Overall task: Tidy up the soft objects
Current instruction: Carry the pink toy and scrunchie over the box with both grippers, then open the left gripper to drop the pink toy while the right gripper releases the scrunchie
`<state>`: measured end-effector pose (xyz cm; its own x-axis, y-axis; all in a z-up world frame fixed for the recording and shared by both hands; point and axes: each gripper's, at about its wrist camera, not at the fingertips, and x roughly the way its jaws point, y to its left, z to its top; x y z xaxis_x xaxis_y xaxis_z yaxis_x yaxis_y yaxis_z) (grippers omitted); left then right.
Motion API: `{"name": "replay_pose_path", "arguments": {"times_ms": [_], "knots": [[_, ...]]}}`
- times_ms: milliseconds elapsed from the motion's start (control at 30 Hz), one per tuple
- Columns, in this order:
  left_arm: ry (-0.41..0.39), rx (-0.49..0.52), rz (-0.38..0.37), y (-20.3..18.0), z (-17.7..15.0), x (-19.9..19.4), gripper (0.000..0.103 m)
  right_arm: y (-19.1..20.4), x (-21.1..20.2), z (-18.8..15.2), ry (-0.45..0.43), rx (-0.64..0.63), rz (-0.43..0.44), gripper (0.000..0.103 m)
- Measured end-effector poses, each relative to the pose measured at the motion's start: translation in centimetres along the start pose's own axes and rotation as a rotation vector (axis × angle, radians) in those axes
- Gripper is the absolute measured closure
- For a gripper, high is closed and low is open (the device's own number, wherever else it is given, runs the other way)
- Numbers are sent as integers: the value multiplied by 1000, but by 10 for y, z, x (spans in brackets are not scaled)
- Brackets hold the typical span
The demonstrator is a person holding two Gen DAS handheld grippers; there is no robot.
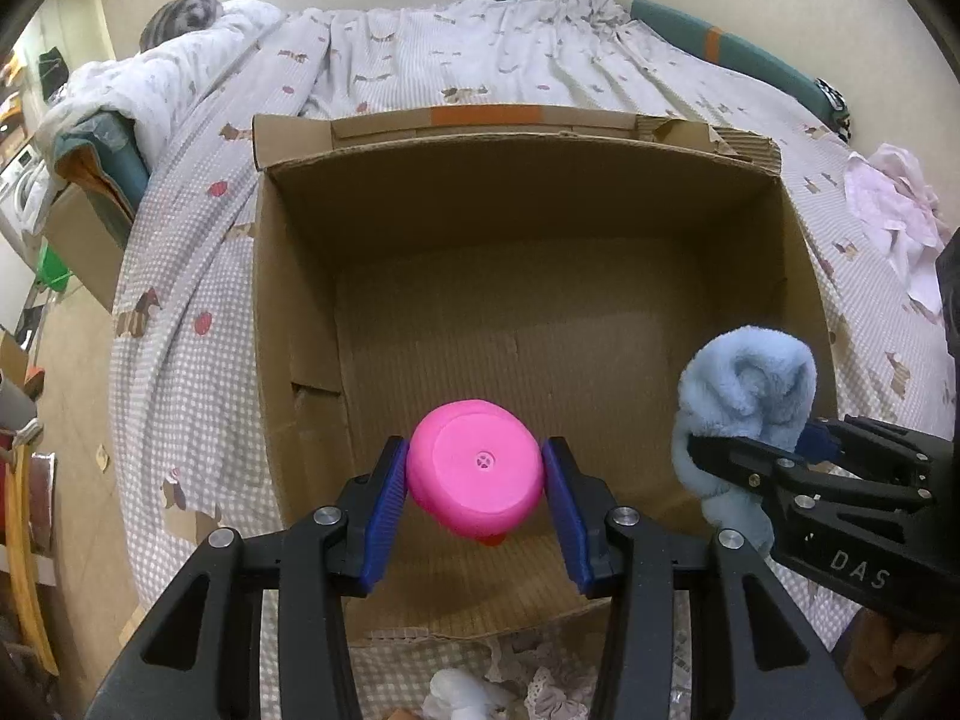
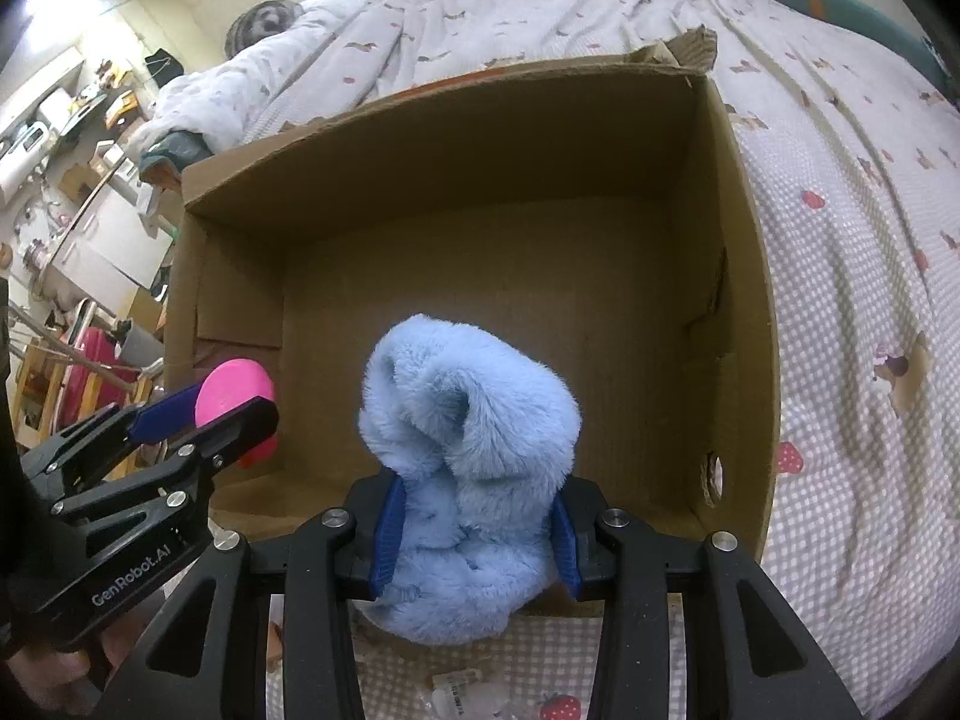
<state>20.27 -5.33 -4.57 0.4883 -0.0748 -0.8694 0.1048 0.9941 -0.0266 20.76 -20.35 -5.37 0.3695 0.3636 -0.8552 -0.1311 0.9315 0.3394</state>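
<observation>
1. Left wrist view: jaws of the left gripper [image 1: 474,480] are clenched on a pink toy [image 1: 474,468], blue pads pressing both its sides. It hangs over the near rim of the open cardboard box [image 1: 288,312], whose floor lies bare with wide room to every wall.
2. Same view: the right gripper [image 1: 750,450] grasps a blue plush cloth [image 1: 747,390] by the box's right wall. Pale pink fabric [image 1: 894,210] lies on the bedspread [image 1: 180,276] beyond that wall, seen only here.
3. Right wrist view: jaws of the right gripper [image 2: 474,528] pinch the blue plush cloth [image 2: 468,450] above the near rim. Only here: a round hole [image 2: 711,474] in the box's right wall [image 2: 744,300]; left gripper [image 2: 240,414] with pink toy [image 2: 231,390] at the left wall.
</observation>
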Motion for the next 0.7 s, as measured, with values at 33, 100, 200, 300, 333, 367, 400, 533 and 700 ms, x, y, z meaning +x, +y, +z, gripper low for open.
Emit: {"name": "replay_pose_path", "arguments": {"times_ms": [33,100,200,300,333,367,400,533,700], "knots": [[2,-2,-4,0,0,0,62,0,1,0,2,0,-3,60],[6,-3,-6,0,0,1,62,1,3,1,5,1,-7,60],[15,6,-5,-2,0,2,61,2,4,2,8,6,-14,58],[16,32,6,-7,0,2,49,2,4,2,5,14,-17,57],[11,32,6,-7,-1,1,48,2,4,2,2,16,-18,56],[7,31,7,-7,0,0,46,2,3,2,1,18,-19,56],[4,28,8,-6,0,0,46,2,4,2,1,21,-20,56],[12,7,7,-2,2,0,45,1,3,1,0,31,-17,55],[-9,2,20,0,3,-4,45,-3,0,0,-14,36,-12,53]]}}
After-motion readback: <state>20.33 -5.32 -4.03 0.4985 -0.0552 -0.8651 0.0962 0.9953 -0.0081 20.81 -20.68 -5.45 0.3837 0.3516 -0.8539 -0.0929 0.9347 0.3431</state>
